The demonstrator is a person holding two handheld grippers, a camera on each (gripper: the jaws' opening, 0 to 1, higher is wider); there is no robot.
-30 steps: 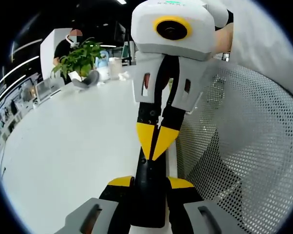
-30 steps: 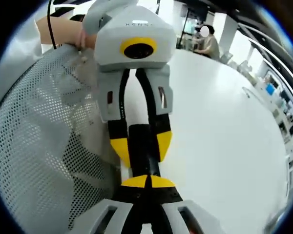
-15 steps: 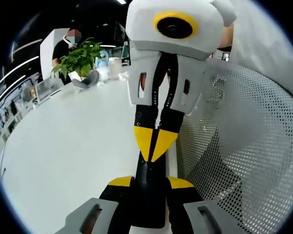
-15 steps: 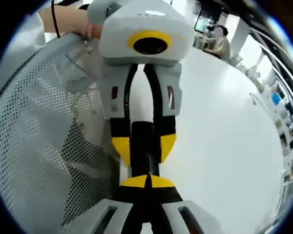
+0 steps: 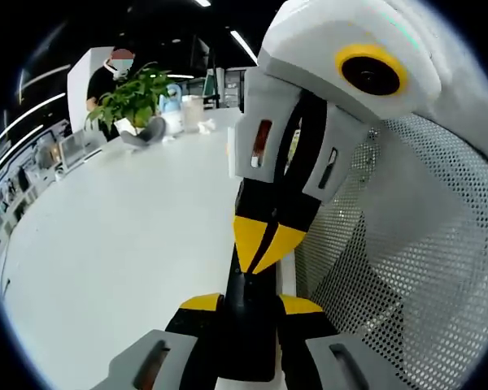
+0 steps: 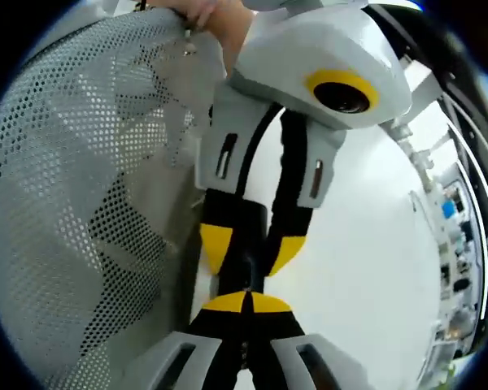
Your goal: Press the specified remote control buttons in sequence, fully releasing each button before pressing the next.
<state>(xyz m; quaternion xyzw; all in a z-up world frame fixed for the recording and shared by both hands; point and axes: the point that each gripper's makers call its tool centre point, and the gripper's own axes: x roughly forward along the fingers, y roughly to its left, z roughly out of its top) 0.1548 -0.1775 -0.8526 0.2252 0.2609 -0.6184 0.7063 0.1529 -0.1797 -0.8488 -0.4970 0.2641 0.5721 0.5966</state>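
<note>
In the left gripper view a slim black remote (image 5: 248, 333) is clamped between the yellow-tipped jaws of my left gripper (image 5: 250, 305). My right gripper (image 5: 264, 244) comes down from above, its yellow tips shut into one point that rests on the remote's upper face. In the right gripper view my right gripper (image 6: 246, 302) is shut, tips meeting at the remote (image 6: 242, 223). The left gripper (image 6: 250, 253) faces it with its yellow pads on either side of the remote. The buttons are hidden under the tips.
A white table (image 5: 130, 219) stretches left and away. At its far end stand a green plant (image 5: 134, 93), small bottles and a seated person (image 5: 114, 69). A white perforated mesh chair (image 5: 407, 244) is close on the right, and is also seen as mesh (image 6: 81, 179).
The right gripper's body has leaned over to the right while its tips stay on the remote. The right gripper view has rolled with it. The left gripper and remote have stayed put.
</note>
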